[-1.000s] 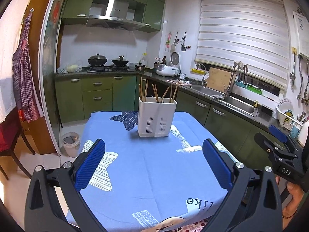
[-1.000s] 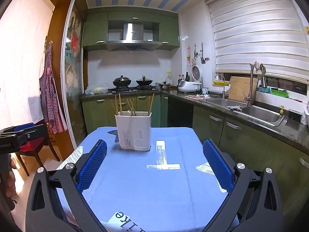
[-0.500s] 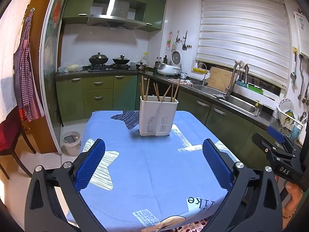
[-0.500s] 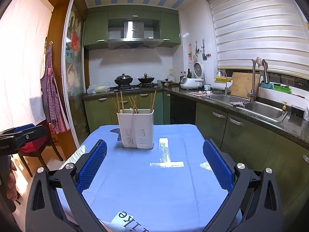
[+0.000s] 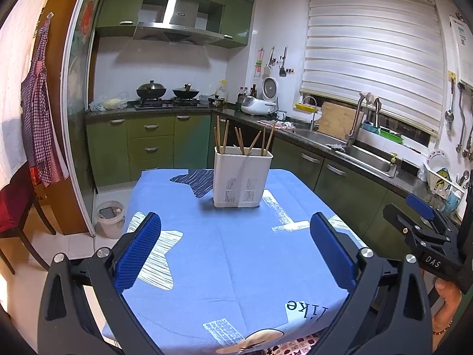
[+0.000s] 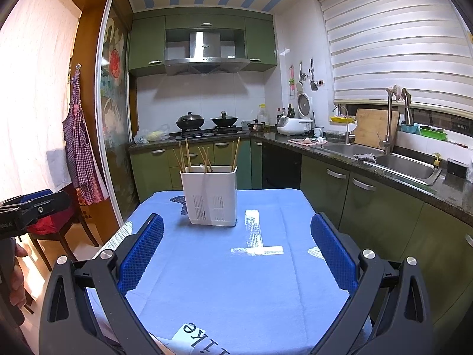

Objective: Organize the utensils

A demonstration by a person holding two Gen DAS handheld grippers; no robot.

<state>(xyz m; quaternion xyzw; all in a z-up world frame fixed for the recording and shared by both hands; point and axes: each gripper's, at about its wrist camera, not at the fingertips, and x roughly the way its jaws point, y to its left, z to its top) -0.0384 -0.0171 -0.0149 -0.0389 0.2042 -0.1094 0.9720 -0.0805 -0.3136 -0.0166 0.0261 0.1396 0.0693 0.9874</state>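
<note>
Here, two hand-held tools hover above a counter [image 5: 236,266] draped in a blue printed cloth in a green-cabinet kitchen. The left tool [image 5: 235,253] has its blue-padded fingers [image 5: 137,251] set wide apart with nothing between them; the right tool [image 6: 236,254] is likewise spread and empty.

Only the left wrist view takes in the right tool from outside, at 3 o'clock [image 5: 425,236], with part of a hand [image 5: 446,304] beneath it, and a dish rack [image 5: 440,177] with ladles hanging on the wall above it. It also catches a small bin [image 5: 109,217] on the floor at 9 o'clock. Only the right wrist view shows the striped ceiling, a black piece of the left tool at 9 o'clock [image 6: 32,210], and fingers of the other hand [image 6: 17,278] below it.

The task's thing, a white utensil holder [image 5: 242,177], stands upright at 12 o'clock on the far half of the counter, well apart from both tools. Wooden chopsticks [image 5: 224,139] stand in it, leaning at various angles above the rim; how they divide among its compartments cannot be told. In the right wrist view the holder [image 6: 211,196] sits slightly left of centre, chopsticks [image 6: 186,155] fanned out.

On the back worktop, two lidded woks [image 6: 190,121] sit on the stove, and a white rice cooker [image 6: 295,124] stands near the sink [image 6: 405,168].
</note>
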